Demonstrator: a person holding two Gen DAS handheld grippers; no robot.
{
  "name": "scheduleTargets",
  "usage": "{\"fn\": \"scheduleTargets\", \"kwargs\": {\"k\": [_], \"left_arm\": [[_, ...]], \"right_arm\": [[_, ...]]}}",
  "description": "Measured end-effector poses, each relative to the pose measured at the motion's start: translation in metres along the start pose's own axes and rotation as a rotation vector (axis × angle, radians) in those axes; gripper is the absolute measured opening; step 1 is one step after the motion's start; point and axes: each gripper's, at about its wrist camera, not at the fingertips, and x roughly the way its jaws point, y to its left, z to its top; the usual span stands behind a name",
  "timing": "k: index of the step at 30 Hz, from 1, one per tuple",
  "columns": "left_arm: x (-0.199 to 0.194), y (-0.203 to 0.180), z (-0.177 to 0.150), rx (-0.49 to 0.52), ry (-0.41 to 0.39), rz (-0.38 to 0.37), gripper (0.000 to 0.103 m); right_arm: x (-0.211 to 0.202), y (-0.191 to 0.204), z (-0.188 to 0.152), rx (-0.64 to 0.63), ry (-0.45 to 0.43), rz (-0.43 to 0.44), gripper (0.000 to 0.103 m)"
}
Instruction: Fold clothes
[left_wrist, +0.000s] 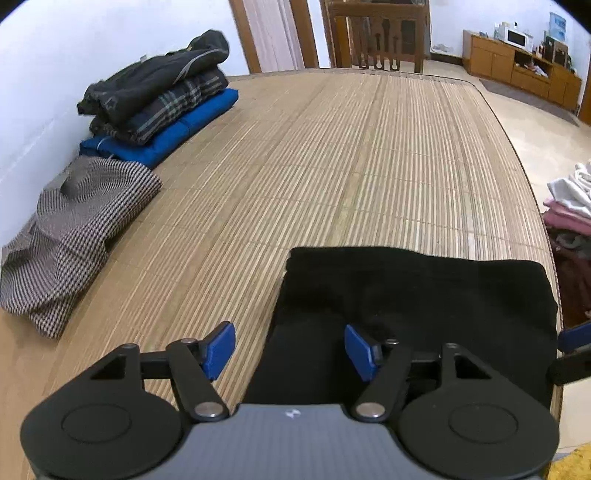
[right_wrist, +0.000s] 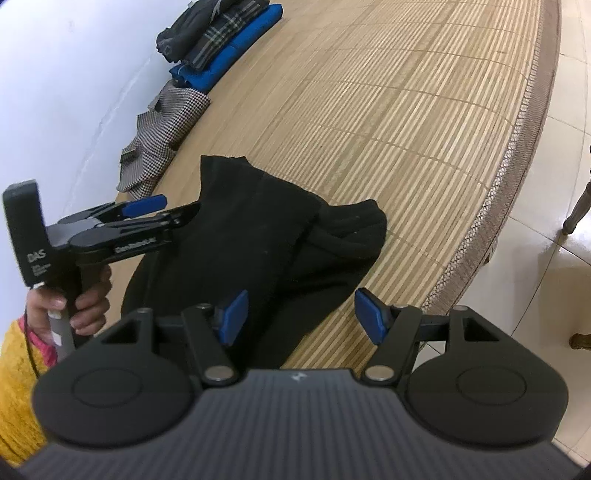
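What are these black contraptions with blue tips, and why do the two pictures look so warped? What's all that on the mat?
No robot here: a person holds a hand tool in each hand, each with two jaws and a wide-angle camera looking along them. One picture comes from the left gripper, the other from the right gripper, which also sees the person's hand holding the other tool. Both stand open and hold nothing. On the bamboo mat lies a black garment. By the wall sit a houndstooth garment and a stack of folded clothes.
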Motion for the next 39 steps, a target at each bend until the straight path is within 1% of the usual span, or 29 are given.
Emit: {"fn": "scheduleTargets", "kwargs": {"k": [4,8,14,18,20,22,24,27,28,32,34,35,36,38,39], "left_arm": [[-0.007,0.016,-0.006,-0.007,0.005,-0.003,0.069],[-0.002,0.029,-0.004,-0.021,0.038,-0.044,0.07],[0.02,0.026,0.01,-0.02,0.079,-0.129,0.07],[0.042,0.024,0.023,-0.015,0.125,-0.172,0.071],[0.052,0.021,0.029,-0.016,0.145,-0.187,0.072],[0.058,0.018,0.032,-0.009,0.155,-0.192,0.074],[0.06,0.016,0.034,0.003,0.157,-0.19,0.077],[0.06,0.017,0.032,0.012,0.158,-0.184,0.082],[0.06,0.019,0.031,0.002,0.16,-0.186,0.084],[0.062,0.024,0.032,-0.026,0.168,-0.198,0.085],[0.065,0.024,0.035,-0.015,0.179,-0.21,0.087],[0.068,0.024,0.037,-0.012,0.186,-0.219,0.087],[0.07,0.025,0.039,-0.014,0.192,-0.24,0.085],[0.071,0.026,0.042,-0.026,0.189,-0.318,0.057],[0.069,0.026,0.041,-0.024,0.177,-0.351,0.048]], "right_arm": [[0.006,0.0,0.004,0.016,0.0,0.007,0.067],[0.015,-0.005,0.006,0.071,0.004,0.036,0.067],[0.019,-0.017,0.008,0.17,-0.008,0.092,0.067],[0.022,-0.027,0.012,0.249,-0.017,0.13,0.067],[0.026,-0.027,0.015,0.258,-0.022,0.141,0.067],[0.029,-0.024,0.018,0.249,-0.025,0.144,0.07],[0.032,-0.019,0.021,0.231,-0.022,0.146,0.08],[0.03,-0.011,0.022,0.197,-0.021,0.117,0.078],[0.027,-0.009,0.022,0.188,-0.024,0.094,0.078],[0.015,-0.009,0.022,0.18,-0.054,-0.004,0.078],[0.015,-0.014,0.024,0.183,-0.068,-0.004,0.079],[0.018,-0.015,0.025,0.182,-0.067,0.017,0.079],[0.023,-0.015,0.027,0.175,-0.064,0.036,0.079],[0.031,-0.01,0.03,0.124,-0.076,0.052,0.079],[0.035,-0.007,0.03,0.091,-0.086,0.054,0.072]]}}
